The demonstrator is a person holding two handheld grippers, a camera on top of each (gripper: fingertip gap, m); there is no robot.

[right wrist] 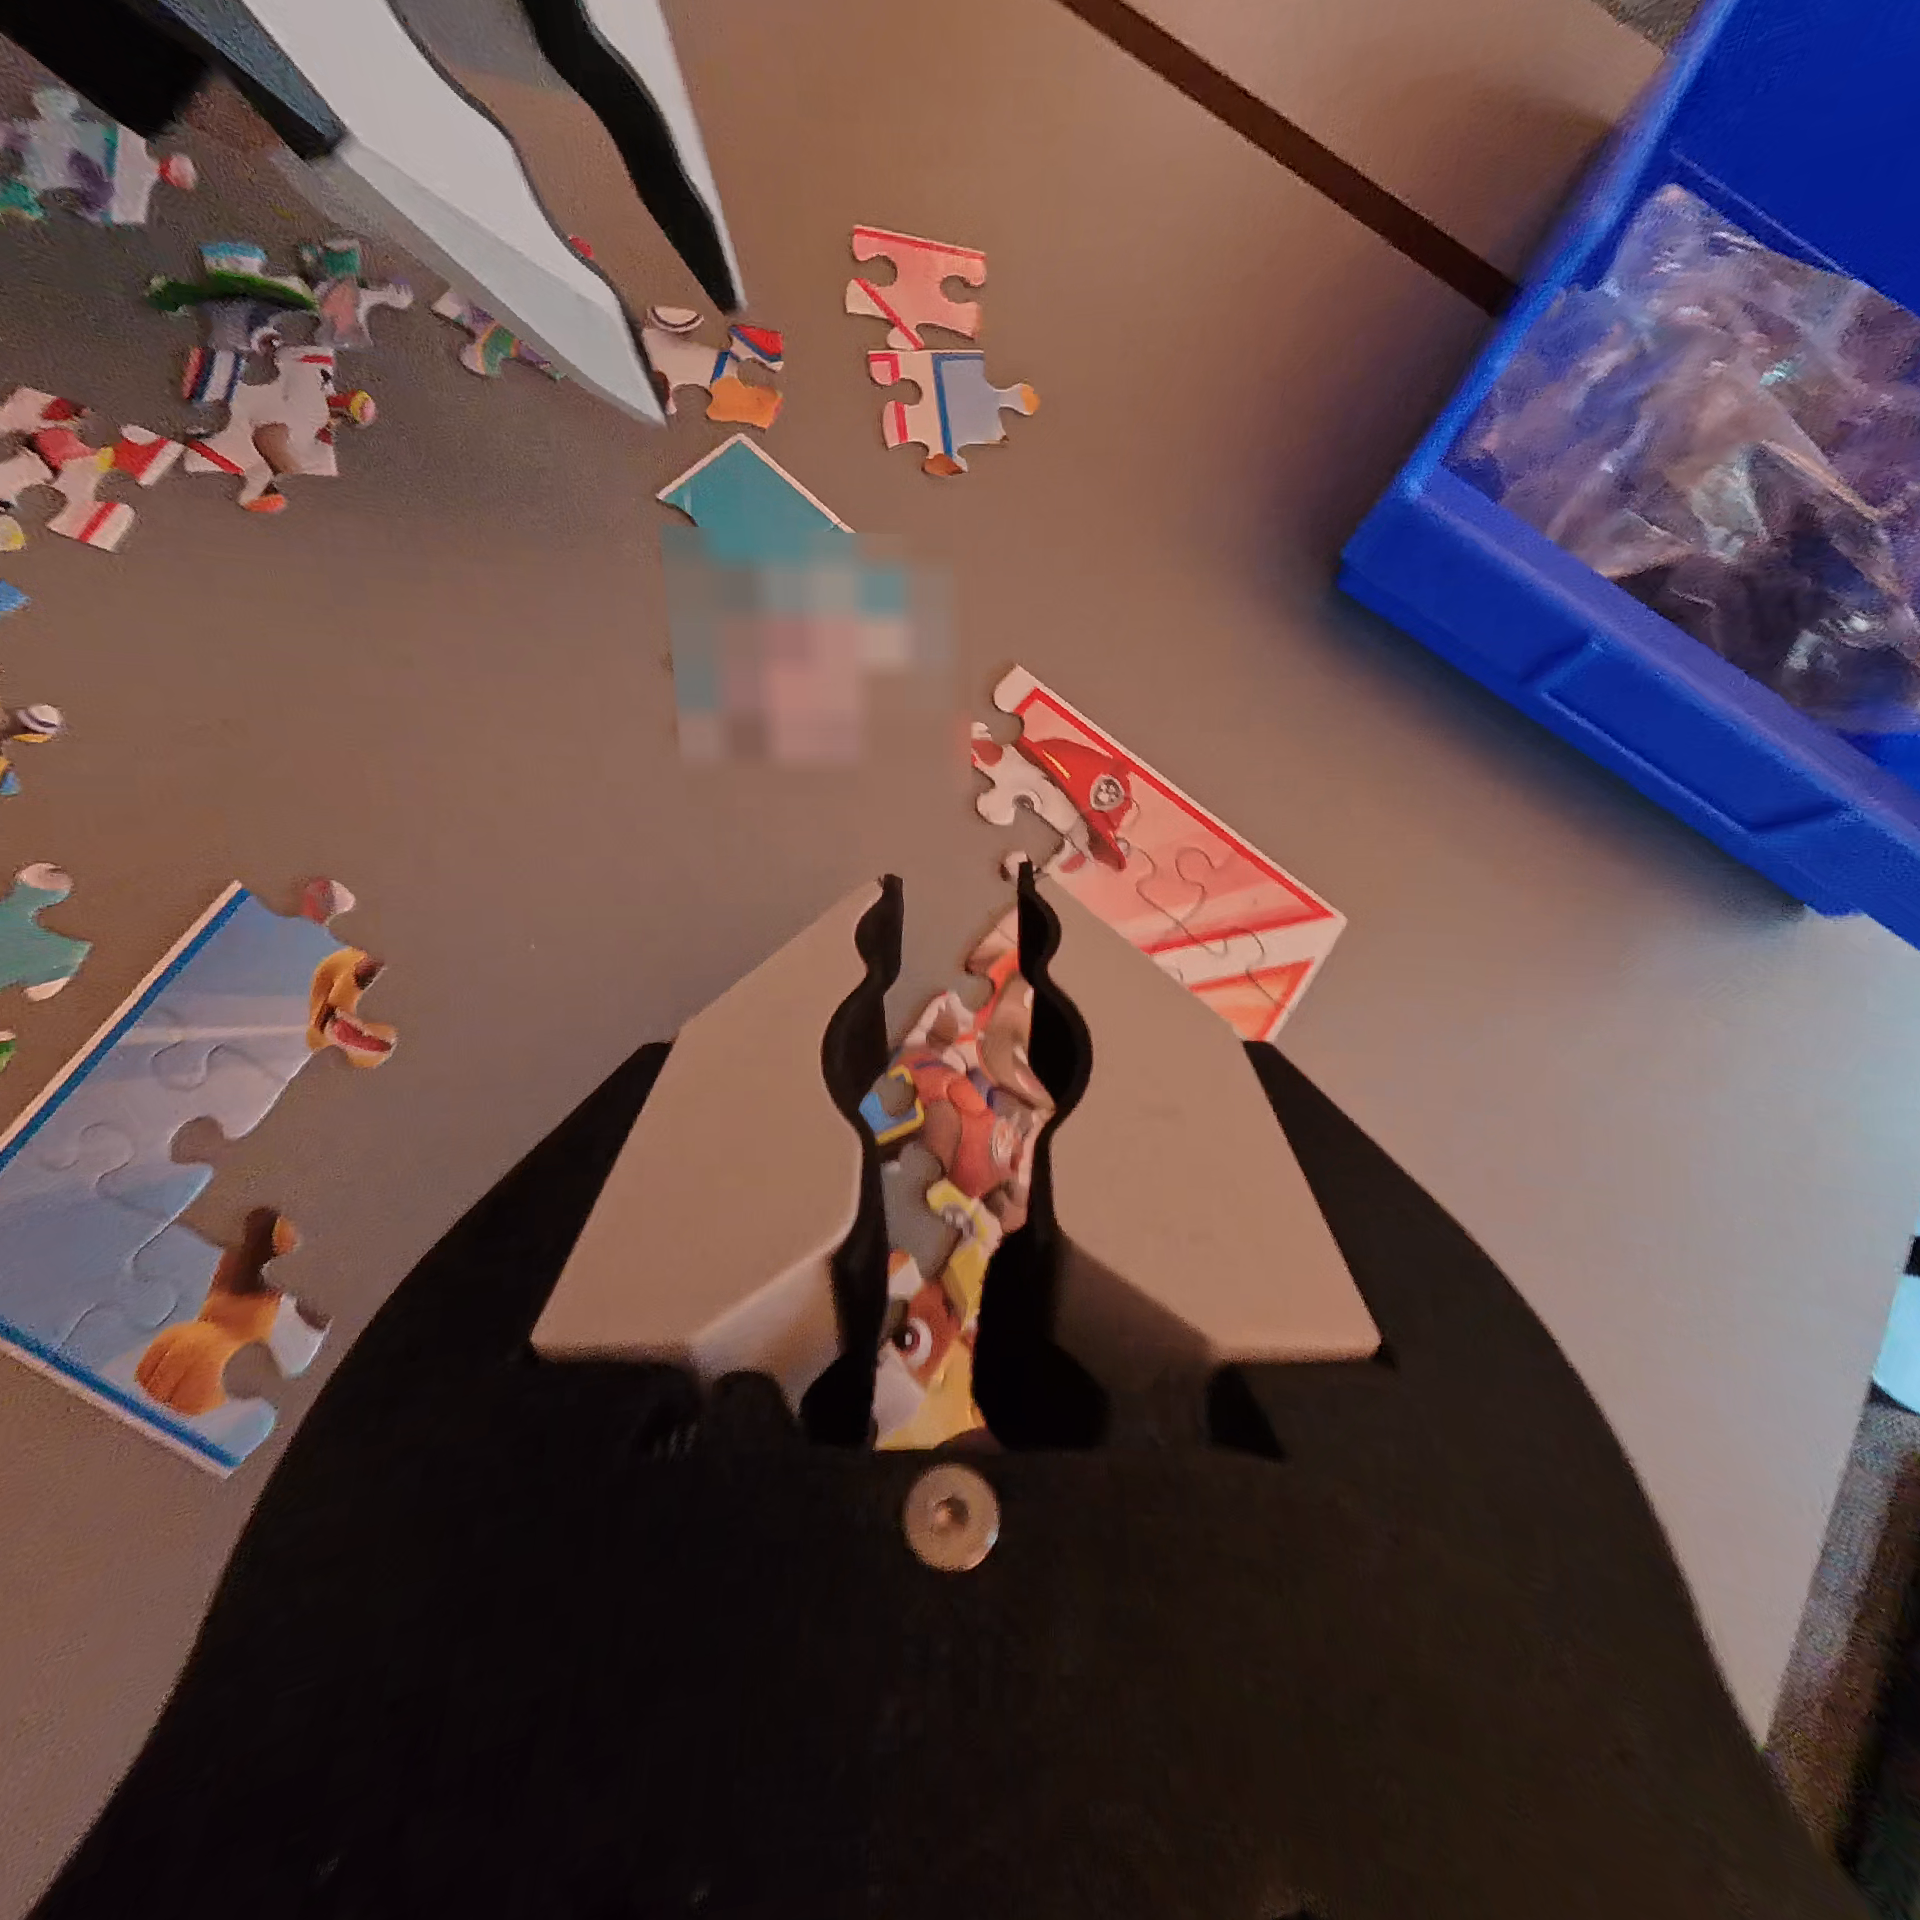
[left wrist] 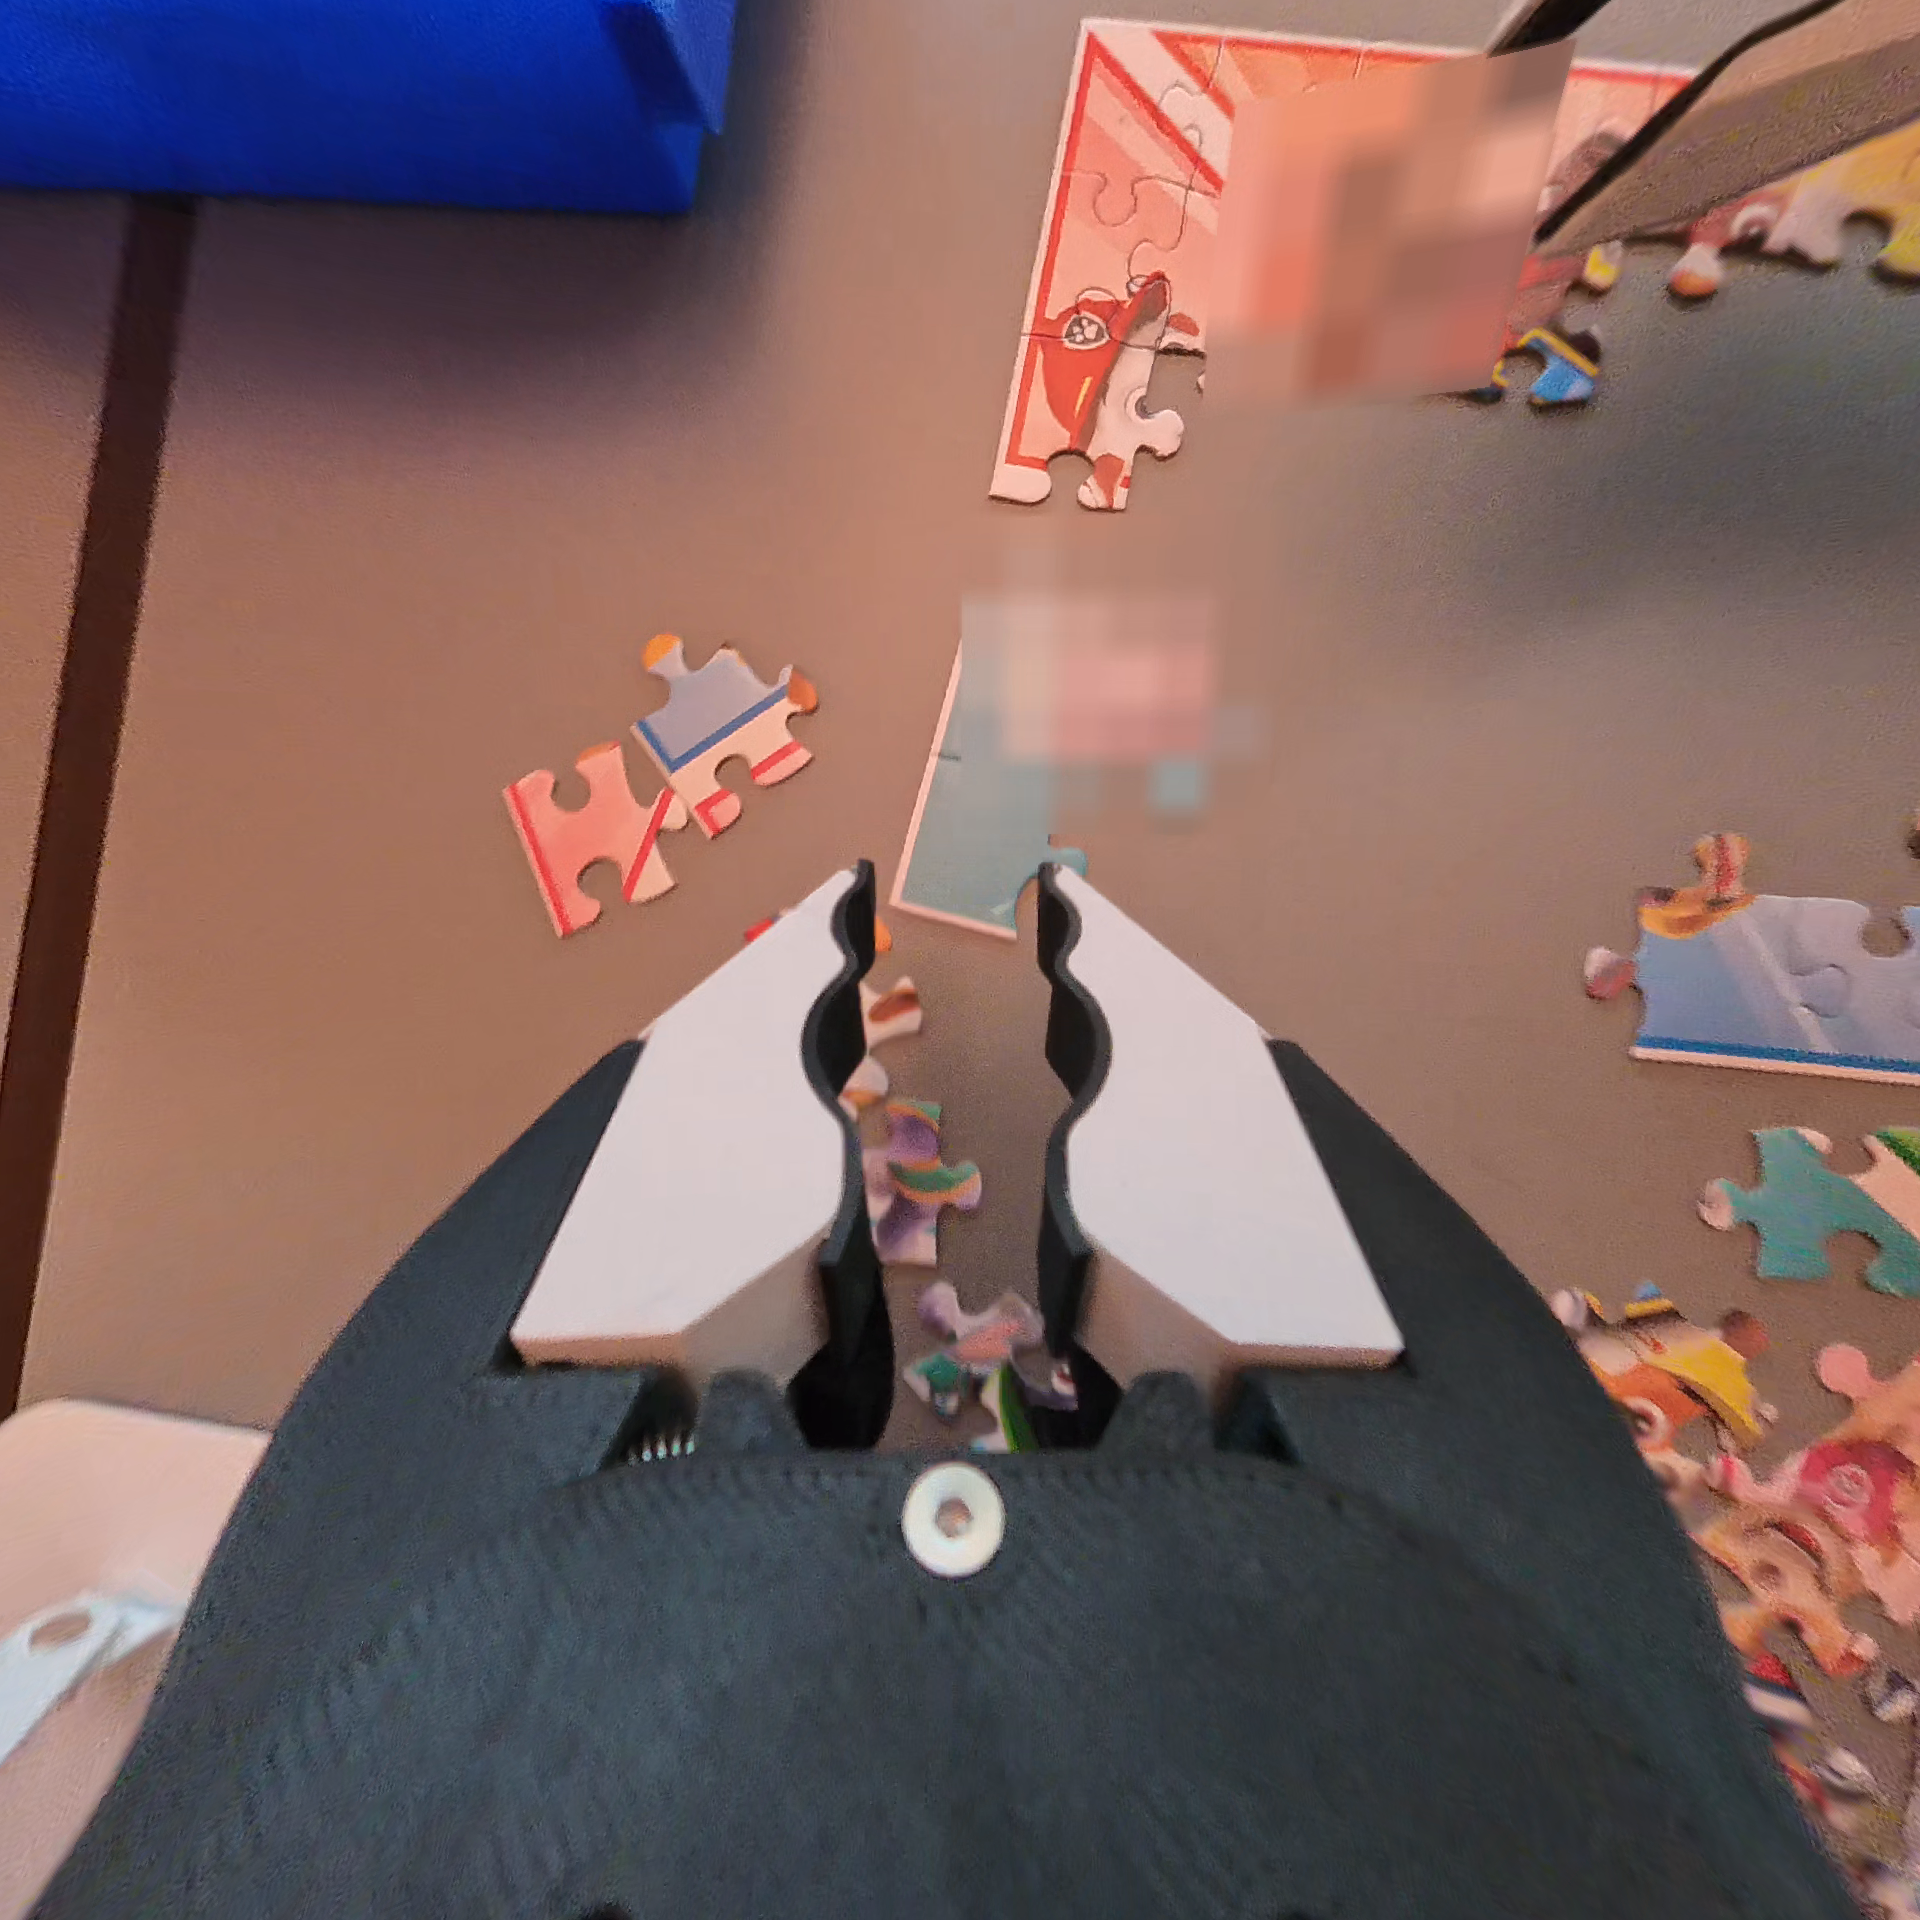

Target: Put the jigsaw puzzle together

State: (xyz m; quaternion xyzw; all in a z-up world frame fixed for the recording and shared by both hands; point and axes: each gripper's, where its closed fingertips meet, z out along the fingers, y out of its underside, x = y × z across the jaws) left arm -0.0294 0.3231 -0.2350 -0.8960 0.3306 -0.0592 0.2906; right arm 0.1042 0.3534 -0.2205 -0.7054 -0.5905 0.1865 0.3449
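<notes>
My left gripper [left wrist: 951,894] is open and empty above loose pieces; a purple and green piece [left wrist: 920,1184] shows between its fingers. In the right wrist view its tips [right wrist: 691,353] hang over a white, red and orange piece [right wrist: 717,374]. My right gripper [right wrist: 956,883] is open above an assembled section with cartoon dogs [right wrist: 956,1143], next to the red-bordered corner section [right wrist: 1184,894], which also shows in the left wrist view [left wrist: 1101,260]. A teal corner section [left wrist: 966,831] [right wrist: 748,499] lies between the two grippers. A blue-bordered section [right wrist: 125,1195] [left wrist: 1766,987] lies apart.
Two loose red-striped pieces [left wrist: 665,779] [right wrist: 935,343] lie side by side on the grey table. Several loose pieces [right wrist: 239,384] [left wrist: 1808,1507] are scattered. A blue bin [right wrist: 1683,520] [left wrist: 353,94] holding a plastic bag stands by a dark seam [left wrist: 104,582]. My hands' fingertips stand some 15 cm from each other. From either gripper's tips it is about 15 cm to the blue-bordered section [left wrist: 1766,987]. My right wrist view [right wrist: 214,1015] looks at it from another angle.
</notes>
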